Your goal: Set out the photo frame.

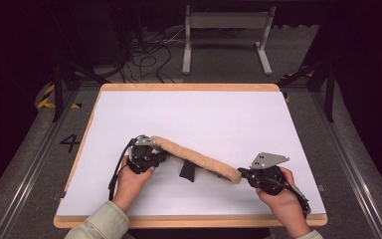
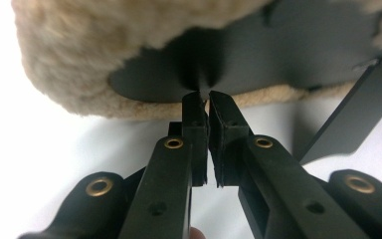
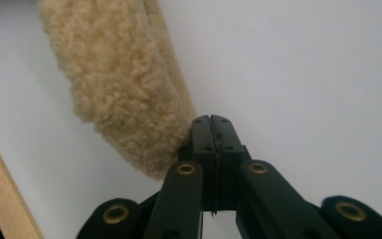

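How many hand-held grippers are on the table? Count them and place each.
2. The left hand-held gripper is at the fleece pad's left end; the right hand-held gripper is at its right end, near the table's front edge.

Left tool [image 1: 165, 155] nearly closed; right tool [image 1: 240, 173] fully closed; hands low.

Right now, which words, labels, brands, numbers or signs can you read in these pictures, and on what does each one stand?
"4": a dark numeral on the grey floor, left of the table.
Nothing readable on the fleece pad, its black strap, or either gripper.
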Action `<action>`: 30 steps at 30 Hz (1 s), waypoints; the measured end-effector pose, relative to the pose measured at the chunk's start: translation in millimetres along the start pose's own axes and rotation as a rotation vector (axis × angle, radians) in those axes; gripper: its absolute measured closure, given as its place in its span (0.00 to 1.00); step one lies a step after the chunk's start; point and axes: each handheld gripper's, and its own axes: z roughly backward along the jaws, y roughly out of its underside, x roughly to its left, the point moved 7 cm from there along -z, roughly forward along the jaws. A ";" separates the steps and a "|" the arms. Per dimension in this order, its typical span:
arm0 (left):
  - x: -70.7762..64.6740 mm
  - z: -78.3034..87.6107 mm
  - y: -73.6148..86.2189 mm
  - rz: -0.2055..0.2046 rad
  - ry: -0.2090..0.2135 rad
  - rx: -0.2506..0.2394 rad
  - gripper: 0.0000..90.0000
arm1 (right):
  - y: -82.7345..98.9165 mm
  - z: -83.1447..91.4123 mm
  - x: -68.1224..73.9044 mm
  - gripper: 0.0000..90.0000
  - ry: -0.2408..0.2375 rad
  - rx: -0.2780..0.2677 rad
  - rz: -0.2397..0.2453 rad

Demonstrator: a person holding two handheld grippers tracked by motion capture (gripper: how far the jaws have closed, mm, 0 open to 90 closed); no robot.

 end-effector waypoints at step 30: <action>-84.8 19.5 6.0 -0.209 0.154 -0.044 0.97 | -1.6 6.2 5.3 1.00 0.002 -0.009 0.021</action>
